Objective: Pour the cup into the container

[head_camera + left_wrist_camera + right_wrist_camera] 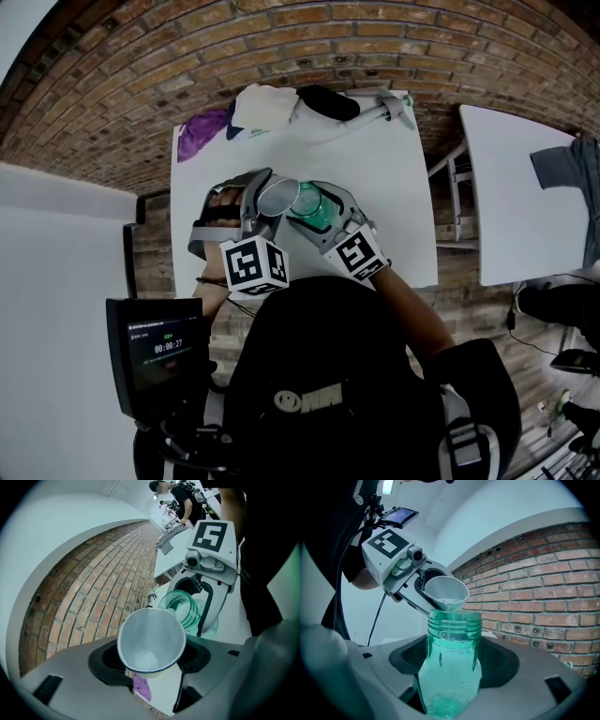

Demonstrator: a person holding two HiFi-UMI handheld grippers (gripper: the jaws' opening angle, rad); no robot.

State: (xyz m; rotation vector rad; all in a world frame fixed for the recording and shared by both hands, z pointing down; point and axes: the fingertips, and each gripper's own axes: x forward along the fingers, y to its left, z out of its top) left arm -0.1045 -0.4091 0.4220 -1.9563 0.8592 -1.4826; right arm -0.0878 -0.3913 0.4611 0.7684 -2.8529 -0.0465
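Your left gripper (255, 199) clamps the white cup (151, 639), tipped so its long axis slants down and its lip sits just over the mouth of the green container (452, 663). Your right gripper (323, 208), held about level, grips that container upright between its jaws. The left gripper angles downward just beside it.
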